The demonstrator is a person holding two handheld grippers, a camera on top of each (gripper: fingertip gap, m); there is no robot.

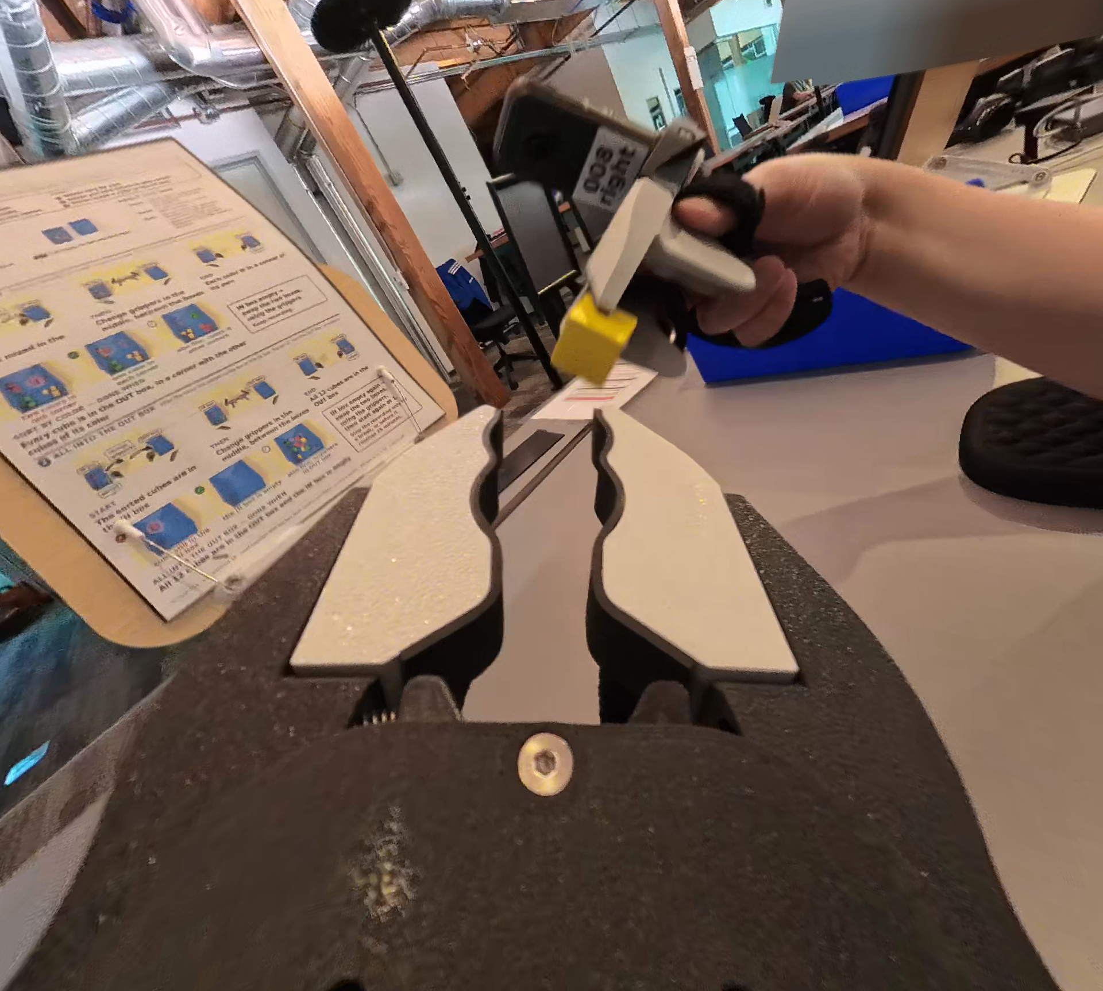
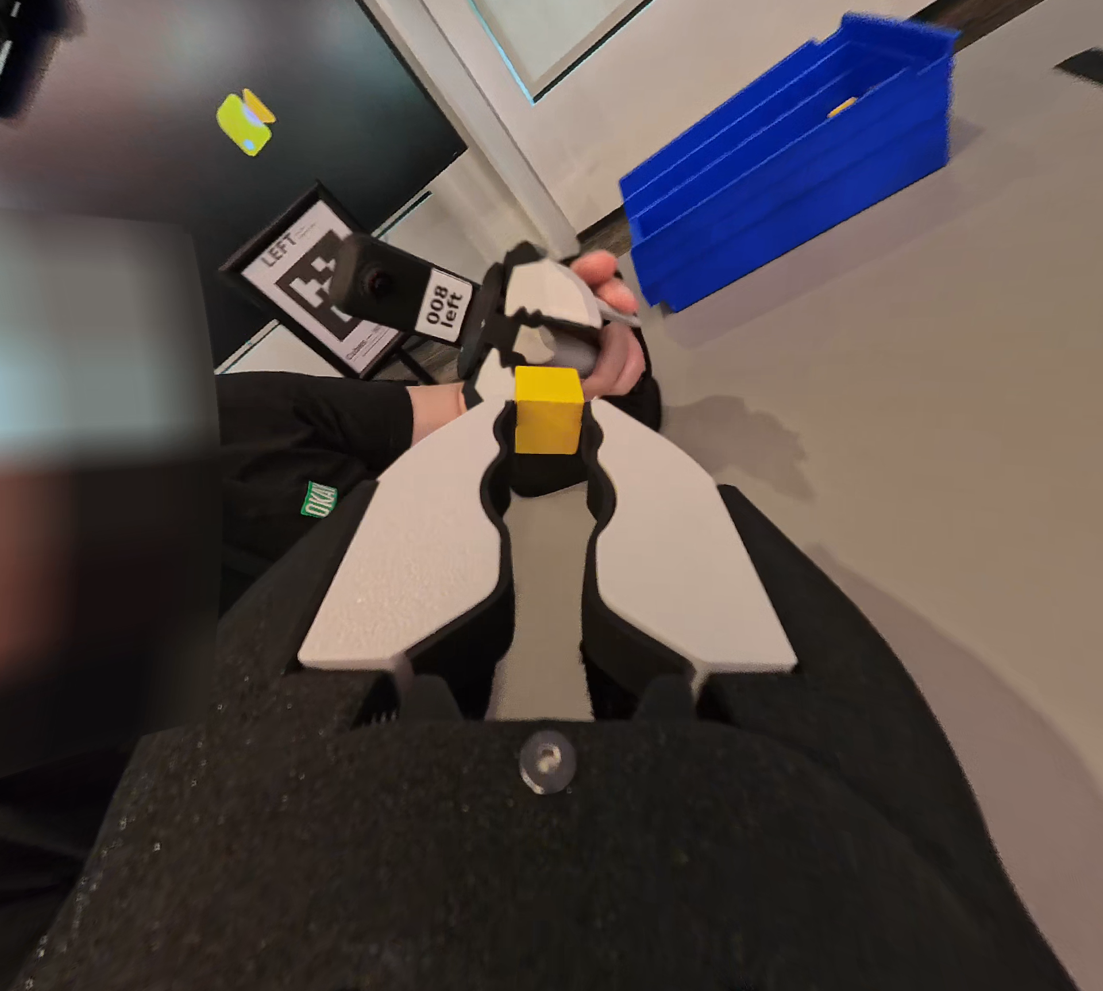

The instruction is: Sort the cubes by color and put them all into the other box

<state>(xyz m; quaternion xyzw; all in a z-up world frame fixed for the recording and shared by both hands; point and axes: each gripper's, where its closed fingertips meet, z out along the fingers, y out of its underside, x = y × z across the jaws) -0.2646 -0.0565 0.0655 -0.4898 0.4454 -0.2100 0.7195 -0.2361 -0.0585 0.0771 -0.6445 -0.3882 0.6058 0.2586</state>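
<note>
Above the table, right tool clamps yellow cube; left tool gapes, blue box contents mostly hidden.

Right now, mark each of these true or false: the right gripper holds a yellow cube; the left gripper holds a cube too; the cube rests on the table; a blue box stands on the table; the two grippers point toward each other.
1. The right gripper holds a yellow cube. True.
2. The left gripper holds a cube too. False: it is open and nothing sits between its fingers.
3. The cube rests on the table. False: it is held in the air, above the table.
4. A blue box stands on the table. True.
5. The two grippers point toward each other. True: each wrist view shows the other gripper ahead, facing it.
</note>
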